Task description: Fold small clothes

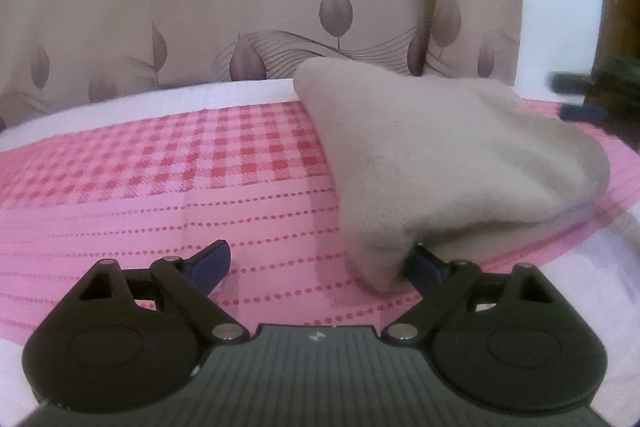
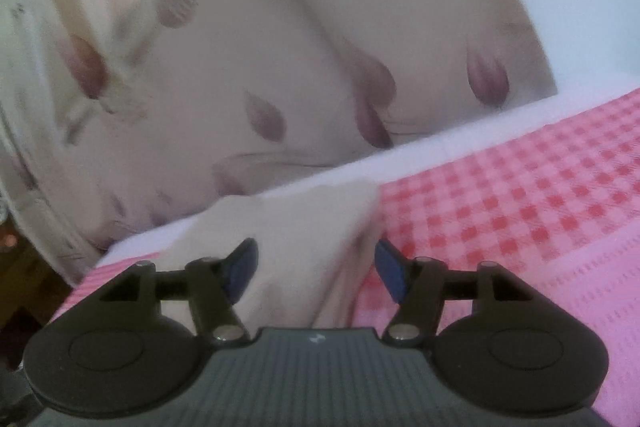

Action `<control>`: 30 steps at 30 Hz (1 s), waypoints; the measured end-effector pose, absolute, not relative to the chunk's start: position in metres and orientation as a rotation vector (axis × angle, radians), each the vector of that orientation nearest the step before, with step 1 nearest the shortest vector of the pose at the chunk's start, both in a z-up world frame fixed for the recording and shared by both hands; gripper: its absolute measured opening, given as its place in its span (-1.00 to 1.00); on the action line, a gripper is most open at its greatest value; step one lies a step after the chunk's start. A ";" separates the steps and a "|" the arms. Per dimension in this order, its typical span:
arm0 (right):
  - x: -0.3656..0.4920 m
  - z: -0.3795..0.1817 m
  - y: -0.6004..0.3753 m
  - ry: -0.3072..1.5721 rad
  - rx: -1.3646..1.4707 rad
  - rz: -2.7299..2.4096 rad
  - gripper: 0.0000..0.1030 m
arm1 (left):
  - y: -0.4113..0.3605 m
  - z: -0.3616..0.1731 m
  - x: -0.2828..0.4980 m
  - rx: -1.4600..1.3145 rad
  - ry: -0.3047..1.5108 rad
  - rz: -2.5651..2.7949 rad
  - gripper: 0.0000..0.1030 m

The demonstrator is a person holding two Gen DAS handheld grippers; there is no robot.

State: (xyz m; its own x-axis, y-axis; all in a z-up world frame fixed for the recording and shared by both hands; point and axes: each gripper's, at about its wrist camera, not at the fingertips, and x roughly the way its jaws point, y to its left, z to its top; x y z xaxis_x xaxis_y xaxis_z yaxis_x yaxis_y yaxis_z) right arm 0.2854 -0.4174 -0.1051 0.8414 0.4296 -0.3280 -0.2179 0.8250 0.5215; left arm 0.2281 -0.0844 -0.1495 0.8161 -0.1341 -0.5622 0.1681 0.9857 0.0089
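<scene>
While both tools sit low over bed, left gripper jaws spread wide, right finger touching beige garment's near corner, nothing clamped. Right gripper also parted, straddling same cloth, not pinching. Garment bunched, doubled over on pink checked blanket; fold looks half done, flattening left. Leaf-print curtain behind.

I count one beige garment on the bed, the same single piece in my right view; one pink cloth under it, checked on its far part and dotted in lines on its near part; two grippers, left gripper and right gripper, each with two blue fingertips; one leaf-printed curtain at the far side.
</scene>
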 end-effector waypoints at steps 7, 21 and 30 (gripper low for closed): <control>0.230 -0.117 -0.386 0.507 0.366 0.396 -0.51 | -0.084 -0.149 0.226 0.045 0.588 -0.161 0.80; 0.223 -0.120 -0.411 0.576 0.412 0.431 -0.54 | -0.099 -0.088 0.194 0.002 0.338 -0.257 0.82; 0.300 -0.087 -0.382 0.519 0.188 0.319 -0.54 | -0.100 -0.128 0.263 -0.161 0.552 -0.301 0.66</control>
